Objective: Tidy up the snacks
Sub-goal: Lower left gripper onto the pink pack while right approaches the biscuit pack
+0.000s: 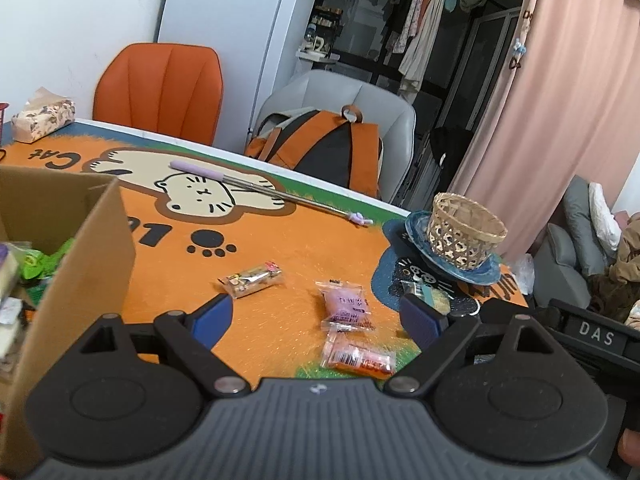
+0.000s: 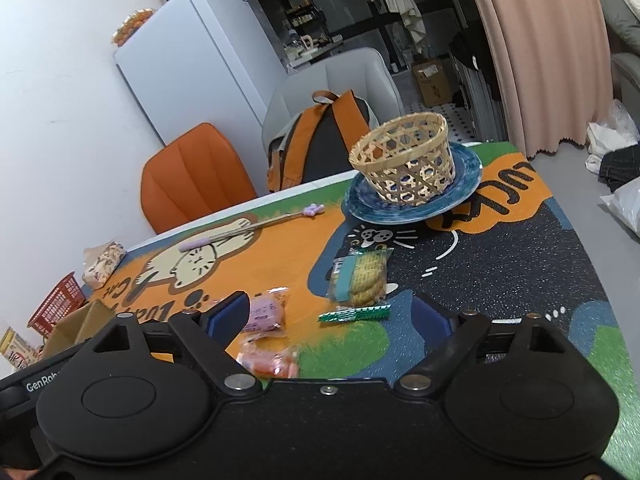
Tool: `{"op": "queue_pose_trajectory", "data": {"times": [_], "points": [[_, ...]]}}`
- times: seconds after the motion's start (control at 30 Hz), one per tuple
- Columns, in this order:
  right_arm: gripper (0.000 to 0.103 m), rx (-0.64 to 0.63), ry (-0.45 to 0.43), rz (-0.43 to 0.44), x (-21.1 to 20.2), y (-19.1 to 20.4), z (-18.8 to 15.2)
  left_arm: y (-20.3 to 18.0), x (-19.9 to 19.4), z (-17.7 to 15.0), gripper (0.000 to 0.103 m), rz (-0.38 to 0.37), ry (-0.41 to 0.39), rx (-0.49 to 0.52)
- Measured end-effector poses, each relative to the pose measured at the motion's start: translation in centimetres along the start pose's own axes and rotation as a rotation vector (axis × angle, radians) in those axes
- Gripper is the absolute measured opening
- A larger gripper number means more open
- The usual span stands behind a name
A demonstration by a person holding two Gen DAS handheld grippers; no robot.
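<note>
Loose snacks lie on the cat-print mat. In the left wrist view a gold-wrapped snack (image 1: 253, 279), a pink packet (image 1: 346, 303) and an orange-red packet (image 1: 357, 356) lie between the open fingers of my left gripper (image 1: 316, 320), which is empty. A cardboard box (image 1: 76, 248) holding snacks stands at the left. In the right wrist view my right gripper (image 2: 332, 316) is open and empty above a green stick pack (image 2: 355, 313), with a biscuit pack (image 2: 362, 277) beyond it, the pink packet (image 2: 266, 312) and the orange-red packet (image 2: 268, 360) at the left.
A woven basket (image 2: 404, 158) stands on a blue plate (image 2: 464, 184) at the far right of the table. A purple-handled metal stick (image 1: 256, 186), a tissue pack (image 1: 42, 118) and a red basket (image 2: 56, 306) lie further back. Chairs and a backpack (image 1: 320, 148) stand behind the table.
</note>
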State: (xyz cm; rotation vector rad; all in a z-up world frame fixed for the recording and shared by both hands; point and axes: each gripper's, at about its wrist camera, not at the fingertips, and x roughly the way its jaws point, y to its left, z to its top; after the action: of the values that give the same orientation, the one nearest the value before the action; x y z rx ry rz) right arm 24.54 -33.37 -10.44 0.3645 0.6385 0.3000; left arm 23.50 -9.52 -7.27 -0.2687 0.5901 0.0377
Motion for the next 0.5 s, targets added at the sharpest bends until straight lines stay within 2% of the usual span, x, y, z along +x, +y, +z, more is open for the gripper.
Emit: {"op": "queue_pose_trajectory", "data": {"times": [0.3,0.5], "points": [[0.085,-0.006,0.068,-0.03,3.9,-0.4,1.7,-0.6,3.6,0.9,0.089,0.026,0.05,-0.004],[0.082,-0.008,0.082,-0.039,6.3,-0.6,2.2,-1.0,6.1,1.3,0.088,0.031,0.086,0.006]]}}
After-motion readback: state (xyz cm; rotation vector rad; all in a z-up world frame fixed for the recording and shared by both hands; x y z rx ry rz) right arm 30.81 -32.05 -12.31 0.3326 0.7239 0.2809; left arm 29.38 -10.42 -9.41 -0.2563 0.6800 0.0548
